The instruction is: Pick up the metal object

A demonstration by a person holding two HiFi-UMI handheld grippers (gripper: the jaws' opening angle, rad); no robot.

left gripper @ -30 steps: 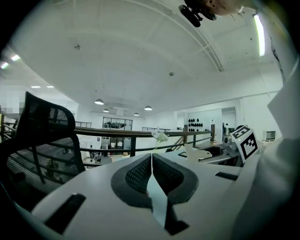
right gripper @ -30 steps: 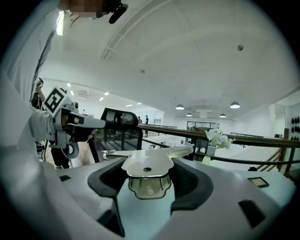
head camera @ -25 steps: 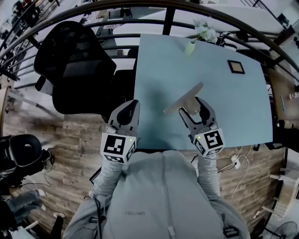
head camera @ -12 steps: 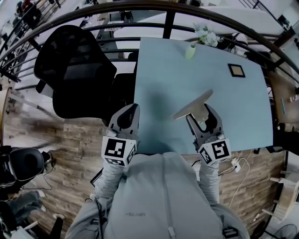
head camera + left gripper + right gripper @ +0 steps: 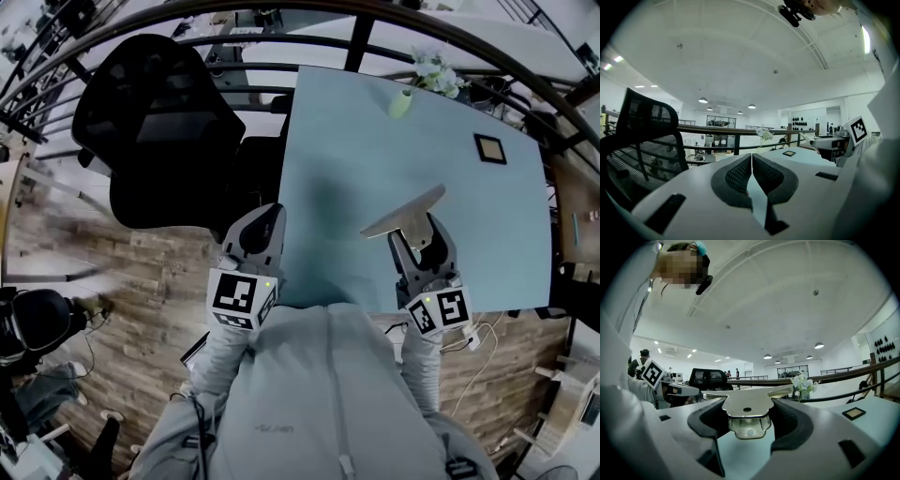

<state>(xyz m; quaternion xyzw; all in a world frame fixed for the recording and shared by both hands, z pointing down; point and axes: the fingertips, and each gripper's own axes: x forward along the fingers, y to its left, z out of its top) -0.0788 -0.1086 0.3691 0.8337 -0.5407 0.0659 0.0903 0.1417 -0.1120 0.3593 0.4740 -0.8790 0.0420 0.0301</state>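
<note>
Vase (image 5: 400,104) with flowers (image 5: 439,73) beyond metal object (image 5: 405,212)

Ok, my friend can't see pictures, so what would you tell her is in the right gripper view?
The right gripper grips a flat, T-shaped metal object by its stem, above a pale blue table. Behind it are white flowers and a black chair.

Blue table (image 5: 352,141) bears vase (image 5: 400,104) and square frame (image 5: 491,148).

One overhead, two low across table (image 5: 356,141)
</note>
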